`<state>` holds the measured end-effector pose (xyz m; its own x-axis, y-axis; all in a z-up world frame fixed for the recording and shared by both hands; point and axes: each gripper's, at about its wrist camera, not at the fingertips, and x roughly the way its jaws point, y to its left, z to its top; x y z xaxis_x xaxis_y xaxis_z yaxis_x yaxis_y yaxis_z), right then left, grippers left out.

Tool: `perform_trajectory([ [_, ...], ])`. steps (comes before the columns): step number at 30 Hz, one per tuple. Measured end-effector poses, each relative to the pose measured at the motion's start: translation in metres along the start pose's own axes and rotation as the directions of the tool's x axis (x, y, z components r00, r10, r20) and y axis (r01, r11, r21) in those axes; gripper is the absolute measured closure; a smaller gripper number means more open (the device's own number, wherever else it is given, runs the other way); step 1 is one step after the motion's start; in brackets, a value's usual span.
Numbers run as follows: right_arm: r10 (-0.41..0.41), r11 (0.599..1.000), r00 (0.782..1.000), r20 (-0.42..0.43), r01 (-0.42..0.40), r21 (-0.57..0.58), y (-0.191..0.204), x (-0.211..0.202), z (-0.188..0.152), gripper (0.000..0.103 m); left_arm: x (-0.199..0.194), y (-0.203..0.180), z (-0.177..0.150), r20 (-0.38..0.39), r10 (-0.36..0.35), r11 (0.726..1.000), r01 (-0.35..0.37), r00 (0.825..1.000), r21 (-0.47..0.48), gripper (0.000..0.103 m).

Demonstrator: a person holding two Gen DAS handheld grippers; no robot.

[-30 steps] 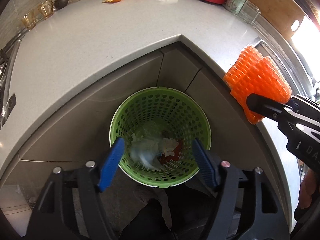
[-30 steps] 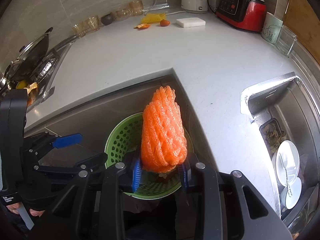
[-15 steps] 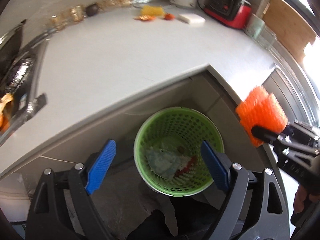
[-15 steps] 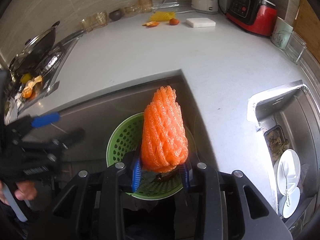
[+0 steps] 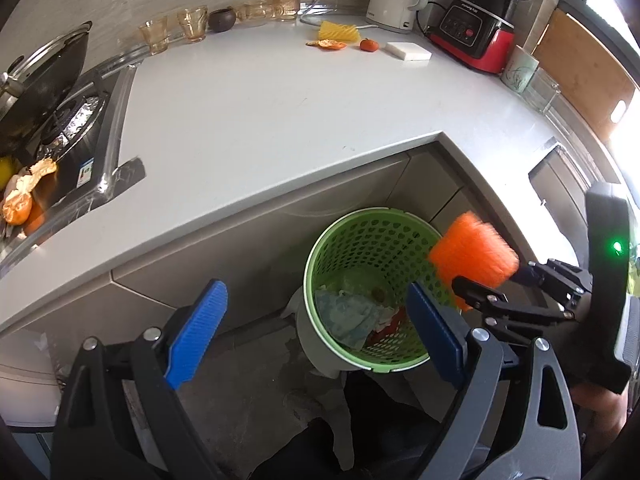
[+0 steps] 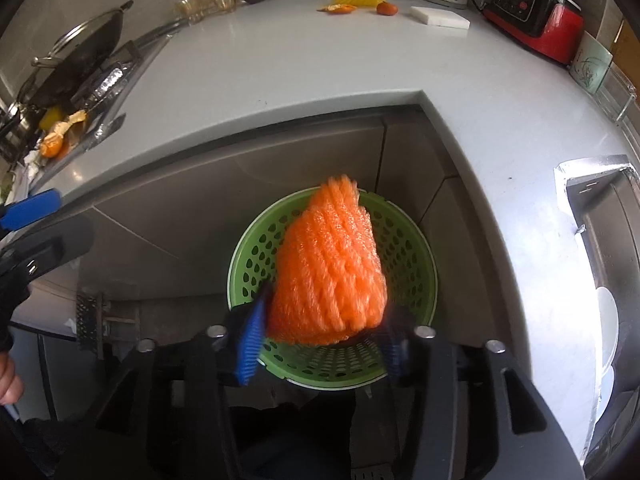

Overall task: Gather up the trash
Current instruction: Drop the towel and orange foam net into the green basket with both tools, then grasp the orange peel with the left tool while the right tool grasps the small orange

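The orange foam fruit net [image 6: 328, 264] hangs directly over the green perforated waste basket [image 6: 416, 240] on the floor in the counter's inner corner — placed so it should drop straight in. The right gripper [image 6: 320, 344] is opening, its blue pads parting around the net's base, which still sits between them. The left gripper [image 5: 316, 332] is spread wide and empty, off to the side — its jaws opening further. Crumpled paper [image 5: 348, 316] already lies in the basket.
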<state>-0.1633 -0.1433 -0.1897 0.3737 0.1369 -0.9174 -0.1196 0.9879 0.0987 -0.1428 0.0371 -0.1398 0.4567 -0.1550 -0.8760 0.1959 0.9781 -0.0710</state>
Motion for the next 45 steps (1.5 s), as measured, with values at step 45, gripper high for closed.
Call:
perform_trajectory([
  [45,-0.082,0.997,0.971,0.226,0.078,0.025,-0.171,0.029,0.271,0.002,0.139,-0.019,0.28,0.132,-0.02,0.996,0.031,0.991,-0.08,0.008],
])
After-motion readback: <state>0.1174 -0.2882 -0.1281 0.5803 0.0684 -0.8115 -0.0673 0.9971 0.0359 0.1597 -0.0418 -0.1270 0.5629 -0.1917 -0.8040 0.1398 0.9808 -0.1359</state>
